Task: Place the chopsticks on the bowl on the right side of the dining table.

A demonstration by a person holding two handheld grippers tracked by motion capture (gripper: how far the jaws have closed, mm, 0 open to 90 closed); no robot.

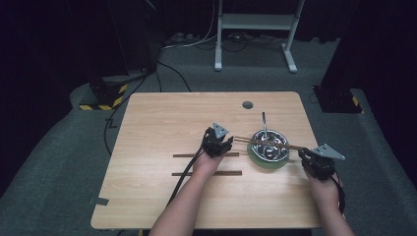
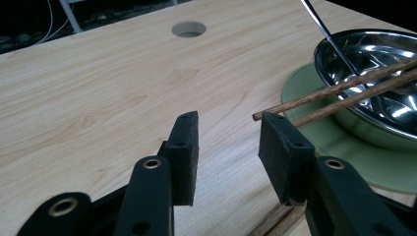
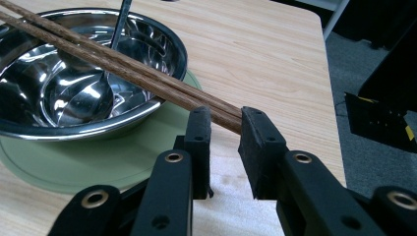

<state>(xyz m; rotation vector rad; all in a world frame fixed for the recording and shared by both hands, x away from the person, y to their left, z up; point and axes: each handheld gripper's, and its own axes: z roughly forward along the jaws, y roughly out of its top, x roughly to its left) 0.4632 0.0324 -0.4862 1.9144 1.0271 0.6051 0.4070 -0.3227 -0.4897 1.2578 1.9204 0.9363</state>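
Right gripper view: the right gripper (image 3: 223, 120) is clamped on a pair of brown wooden chopsticks (image 3: 123, 66) laid across the shiny steel bowl (image 3: 162, 44) at the counter's (image 1: 162, 118) three o'clock. The left gripper (image 2: 228, 135), jaws apart, holds nothing. Next, I judge, the right must let go.

chopsticks (image 3: 147, 78) — thick ends hidden behind jaws | grip perhaps closed
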